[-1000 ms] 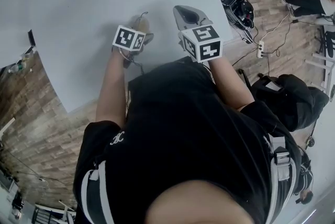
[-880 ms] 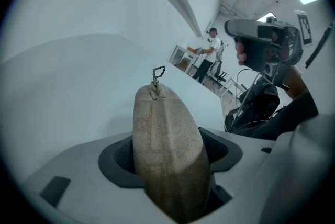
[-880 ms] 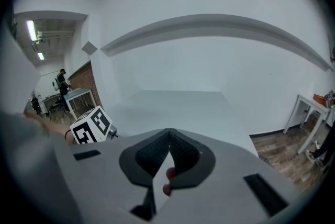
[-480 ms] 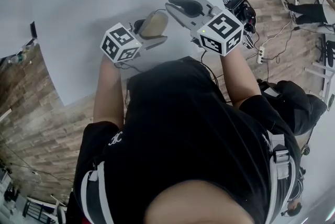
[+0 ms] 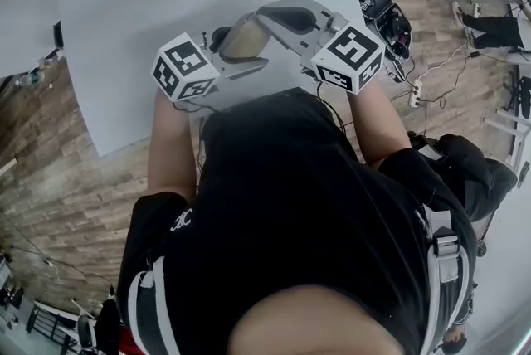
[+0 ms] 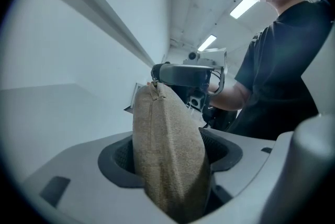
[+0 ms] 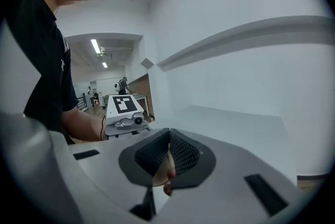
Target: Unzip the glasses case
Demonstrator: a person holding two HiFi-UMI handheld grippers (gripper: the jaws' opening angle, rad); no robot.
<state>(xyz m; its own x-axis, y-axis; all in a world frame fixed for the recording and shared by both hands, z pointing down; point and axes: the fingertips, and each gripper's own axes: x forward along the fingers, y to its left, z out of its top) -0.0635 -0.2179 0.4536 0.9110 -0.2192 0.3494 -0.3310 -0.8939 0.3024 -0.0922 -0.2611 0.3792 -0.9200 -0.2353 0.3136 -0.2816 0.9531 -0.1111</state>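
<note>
1. Left gripper [image 5: 247, 55] and right gripper [image 5: 267, 12] have risen off the table [image 5: 166, 5] since a second ago, carrying the glasses case [image 5: 243, 38].
2. Left gripper: jaws wide, clamped on the case body.
3. Case long axis: along the left jaws, zip end toward the right gripper.
4. Right gripper: jaws opening, zipper pull [image 7: 170, 173] between the pads.

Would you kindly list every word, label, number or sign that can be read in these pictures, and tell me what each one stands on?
No word or number can be read anywhere.
The left marker cube and the right marker cube: black-and-white square patterns only, no letters.
A white emblem on the person's black sleeve: too small to read.
The glasses case: no print showing.
</note>
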